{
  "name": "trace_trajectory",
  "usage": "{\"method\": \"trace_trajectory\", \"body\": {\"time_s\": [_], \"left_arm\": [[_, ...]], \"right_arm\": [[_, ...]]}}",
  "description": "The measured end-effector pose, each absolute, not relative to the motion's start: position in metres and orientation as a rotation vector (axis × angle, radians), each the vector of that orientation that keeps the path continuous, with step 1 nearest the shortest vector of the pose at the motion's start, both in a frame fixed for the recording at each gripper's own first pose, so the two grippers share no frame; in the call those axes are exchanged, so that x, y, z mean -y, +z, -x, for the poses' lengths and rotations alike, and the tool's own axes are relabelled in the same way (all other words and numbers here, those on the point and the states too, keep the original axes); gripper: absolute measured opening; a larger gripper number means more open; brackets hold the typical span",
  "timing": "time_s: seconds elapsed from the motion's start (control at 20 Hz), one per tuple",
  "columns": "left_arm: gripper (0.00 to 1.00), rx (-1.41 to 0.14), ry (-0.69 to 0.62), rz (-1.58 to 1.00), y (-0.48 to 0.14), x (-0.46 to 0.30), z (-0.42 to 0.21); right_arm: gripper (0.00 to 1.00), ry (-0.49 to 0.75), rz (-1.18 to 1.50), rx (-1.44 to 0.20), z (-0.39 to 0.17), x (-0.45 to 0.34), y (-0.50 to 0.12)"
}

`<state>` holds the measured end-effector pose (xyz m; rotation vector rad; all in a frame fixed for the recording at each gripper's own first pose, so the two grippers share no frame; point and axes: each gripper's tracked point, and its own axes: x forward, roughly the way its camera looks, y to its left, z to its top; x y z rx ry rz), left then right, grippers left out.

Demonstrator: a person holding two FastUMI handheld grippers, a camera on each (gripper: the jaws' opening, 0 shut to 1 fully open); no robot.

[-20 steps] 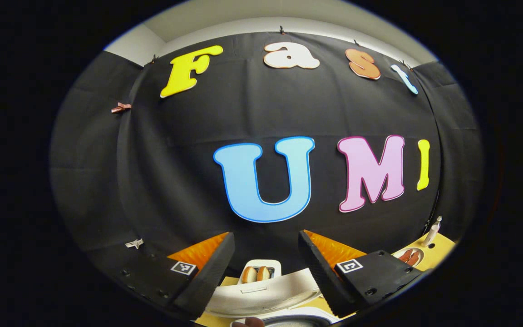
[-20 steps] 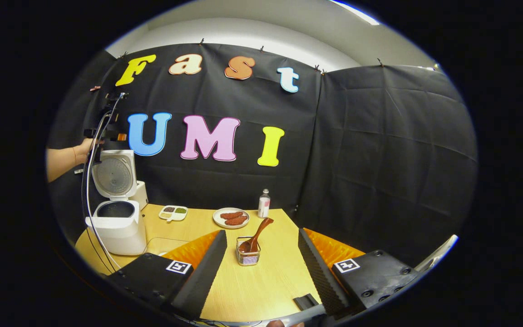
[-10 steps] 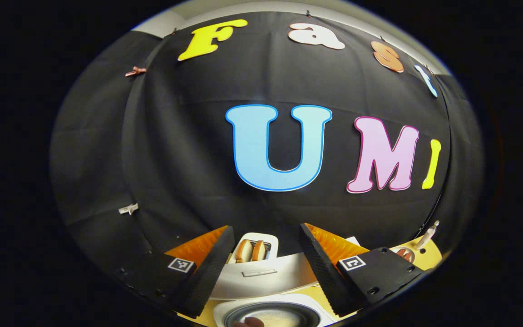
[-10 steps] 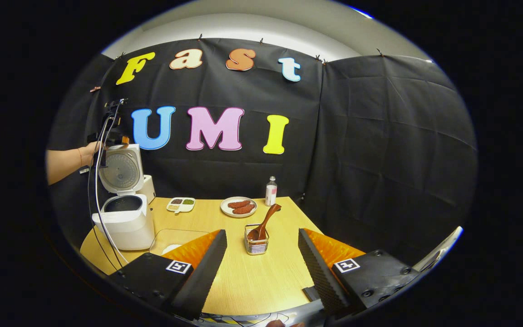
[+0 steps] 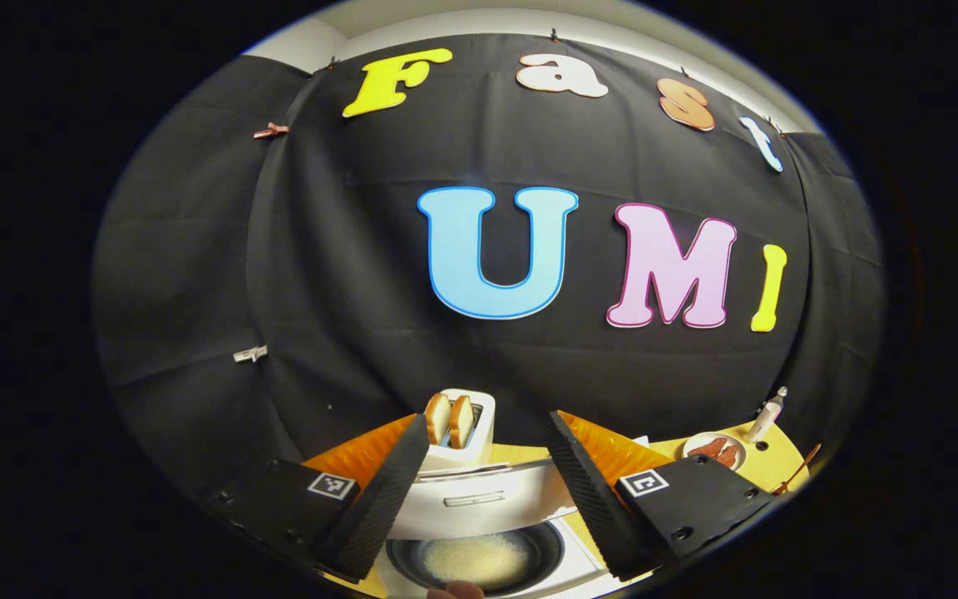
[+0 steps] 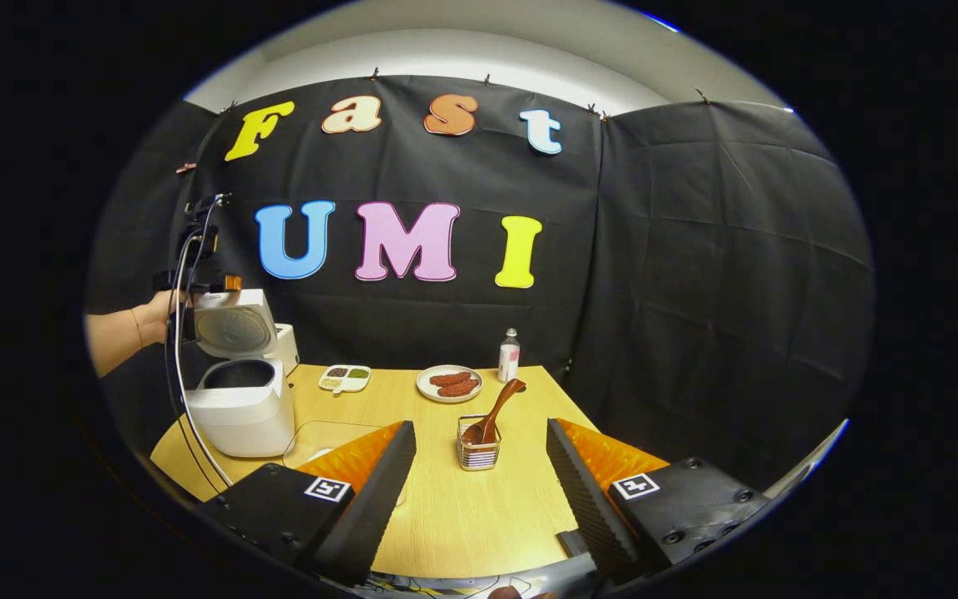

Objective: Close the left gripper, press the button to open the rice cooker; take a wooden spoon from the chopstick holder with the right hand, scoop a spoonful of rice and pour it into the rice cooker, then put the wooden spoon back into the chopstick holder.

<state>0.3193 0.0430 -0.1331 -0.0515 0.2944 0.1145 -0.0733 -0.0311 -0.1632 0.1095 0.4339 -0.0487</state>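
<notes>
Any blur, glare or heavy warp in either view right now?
Left gripper view: sharp, strong fisheye bend at the edges; the rice cooker is squeezed at the bottom rim, rice in the pot evenly lit, no glare. Right gripper view: sharp and evenly lit; the table edge curves, the wooden spoon and holder read clearly, soft shadows only.

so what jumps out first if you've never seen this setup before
The white rice cooker at the table's left edge stands out, its lid swung up and pale rice in its pot seen in the left gripper view. Mid-table, a wooden spoon leans out of a small wire chopstick holder, framed by the open right gripper. Behind it sits a plate of sausages.
</notes>
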Motion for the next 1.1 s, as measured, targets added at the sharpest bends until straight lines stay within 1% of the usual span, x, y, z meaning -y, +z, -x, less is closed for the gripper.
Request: {"method": "trace_trajectory", "body": {"time_s": [0.25,0.45,0.75,1.1], "left_arm": [[1.0,-0.341,0.139,0.066,-0.171,-0.027,-0.282],[1.0,-0.386,0.157,0.068,-0.203,-0.02,-0.262],[1.0,-0.452,0.156,0.052,-0.242,-0.012,-0.243],[1.0,-0.529,0.197,0.027,-0.283,-0.008,-0.216]], "right_arm": [[0.98,-0.012,-0.126,-0.448,0.068,0.019,-0.166],[0.98,0.013,-0.081,-0.457,0.075,0.015,-0.172],[0.98,0.004,-0.093,-0.476,0.082,0.023,-0.178],[0.98,-0.007,-0.083,-0.487,0.093,0.032,-0.181]]}}
